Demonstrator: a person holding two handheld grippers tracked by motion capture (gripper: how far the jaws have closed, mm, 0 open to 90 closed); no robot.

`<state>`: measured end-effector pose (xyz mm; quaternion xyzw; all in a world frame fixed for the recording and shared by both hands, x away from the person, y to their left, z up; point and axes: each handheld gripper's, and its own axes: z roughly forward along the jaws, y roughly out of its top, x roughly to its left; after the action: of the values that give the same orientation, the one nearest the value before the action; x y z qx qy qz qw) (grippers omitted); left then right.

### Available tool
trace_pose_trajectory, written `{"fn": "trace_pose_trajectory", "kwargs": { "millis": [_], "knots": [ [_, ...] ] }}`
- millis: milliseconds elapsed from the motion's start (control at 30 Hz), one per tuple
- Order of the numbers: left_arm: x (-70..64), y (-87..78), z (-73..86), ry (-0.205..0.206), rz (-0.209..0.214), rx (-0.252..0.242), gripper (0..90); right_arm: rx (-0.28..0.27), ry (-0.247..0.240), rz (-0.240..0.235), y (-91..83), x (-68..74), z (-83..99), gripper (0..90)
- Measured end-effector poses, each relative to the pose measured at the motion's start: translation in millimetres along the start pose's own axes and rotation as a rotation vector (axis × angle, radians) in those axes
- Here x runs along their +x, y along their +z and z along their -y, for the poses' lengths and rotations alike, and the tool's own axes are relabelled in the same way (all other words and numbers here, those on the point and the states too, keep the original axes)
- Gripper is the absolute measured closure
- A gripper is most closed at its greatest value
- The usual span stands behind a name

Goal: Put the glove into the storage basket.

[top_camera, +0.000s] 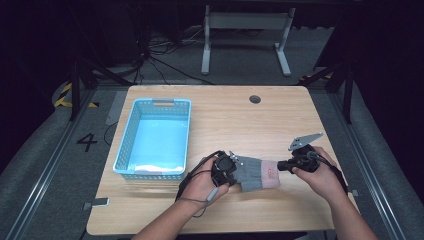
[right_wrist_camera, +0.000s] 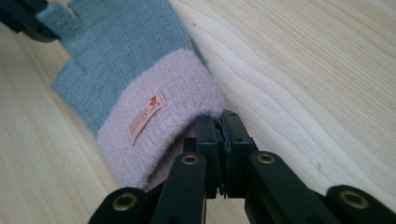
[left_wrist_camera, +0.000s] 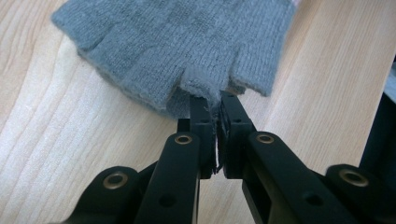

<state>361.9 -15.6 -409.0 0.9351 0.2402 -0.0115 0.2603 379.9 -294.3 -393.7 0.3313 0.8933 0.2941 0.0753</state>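
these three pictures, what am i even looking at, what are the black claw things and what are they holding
No robot here: a person sits at a wooden table and holds a tool in each hand, a hand-held gripper with two black jaws.

The wide picture comes from a camera above the table, looking down. There you see the left hand-held gripper, the right hand-held gripper, and a light blue plastic basket standing to the left.

The other two pictures come from small cameras riding on the grippers, looking along their jaws.

Between the grippers lies a knitted fingerless glove, grey with a pink cuff and a small label. The left gripper's jaws are closed on the grey finger end; the right gripper's jaws are closed on the cuff's edge. So each holds one end of the glove.
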Motion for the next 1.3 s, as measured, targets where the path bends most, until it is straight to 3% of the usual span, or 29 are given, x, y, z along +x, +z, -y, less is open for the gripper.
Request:
{"fn": "trace_pose_trajectory", "kwargs": {
  "millis": [367,633,867,1033,1300],
  "knots": [
    [4.1,10.5,-0.3,-0.007,0.013,0.026,86.2,0.046,0.03,0.008,14.0,-6.7,1.7,87.8],
    [8.8,21.1,0.6,-0.015,-0.009,0.026,85.1,0.08,0.023,0.026,25.3,-10.6,5.8,87.1],
    [16.0,14.6,5.1,-0.036,-0.019,0.023,61.7,0.101,-0.013,0.071,19.8,-9.9,10.1,75.2],
    [16.9,5.5,5.1,-0.041,-0.022,0.0,55.5,0.095,-0.024,0.097,9.8,-8.0,12.5,71.4],
    [13.1,-10.6,2.0,-0.036,-0.033,-0.03,52.7,0.076,-0.01,0.093,-3.3,-3.1,12.2,67.6]
  ]
}}
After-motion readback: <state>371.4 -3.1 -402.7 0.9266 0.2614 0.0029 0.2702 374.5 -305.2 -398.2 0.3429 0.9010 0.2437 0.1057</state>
